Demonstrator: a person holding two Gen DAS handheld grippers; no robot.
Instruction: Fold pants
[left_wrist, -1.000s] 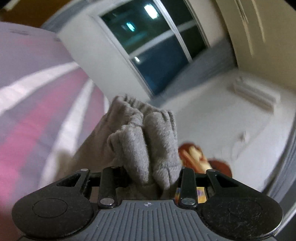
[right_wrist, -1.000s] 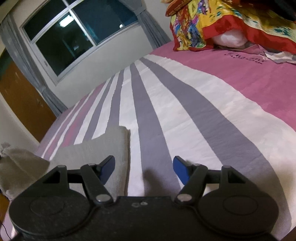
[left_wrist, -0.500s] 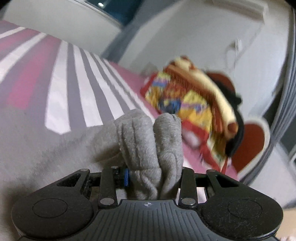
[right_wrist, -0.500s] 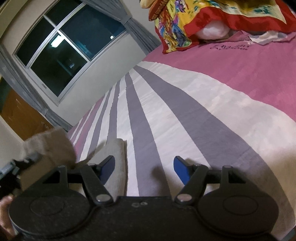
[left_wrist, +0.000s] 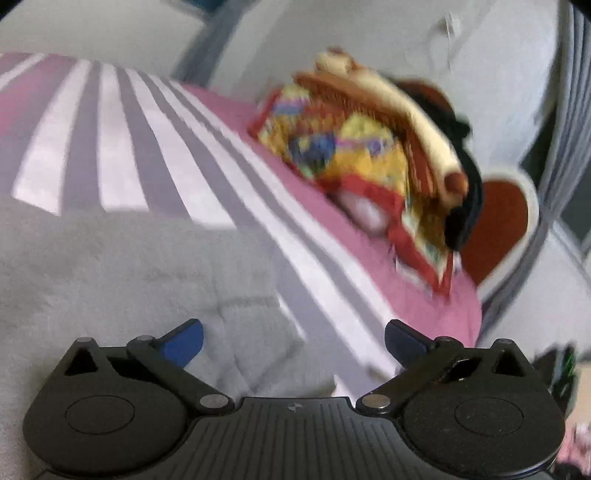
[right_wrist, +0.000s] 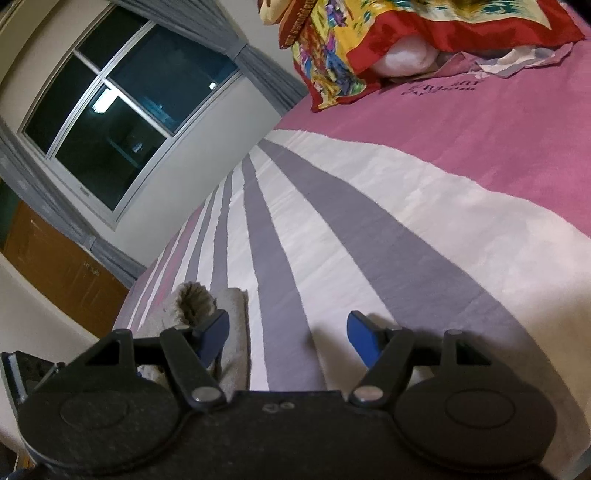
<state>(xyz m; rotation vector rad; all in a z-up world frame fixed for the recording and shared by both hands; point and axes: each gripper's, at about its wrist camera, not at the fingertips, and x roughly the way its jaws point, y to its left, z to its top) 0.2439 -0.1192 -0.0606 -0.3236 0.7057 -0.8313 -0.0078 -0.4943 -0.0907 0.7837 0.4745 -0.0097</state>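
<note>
The grey pants (left_wrist: 122, 266) lie folded on the striped bed, filling the lower left of the left wrist view. My left gripper (left_wrist: 293, 341) hovers just over their near right edge; its jaws are opening wide and nothing is pinched between the blue pads. In the right wrist view the same pants (right_wrist: 225, 310) show as a grey bundle at the lower left, partly hidden behind the left finger. My right gripper (right_wrist: 288, 338) stands open over a grey stripe of the bedspread, with nothing between its fingers.
The pink, white and grey striped bedspread (right_wrist: 369, 221) stretches ahead. A colourful blanket over a white pillow (right_wrist: 369, 48) lies at the head of the bed. A dark window (right_wrist: 122, 122) and a brown door (right_wrist: 55, 273) stand beyond the left side.
My left gripper swung across and down onto the bed with the bunched pants cloth, then let it go and opened. The cloth now lies flat. My right gripper rolled slightly and stayed open.
</note>
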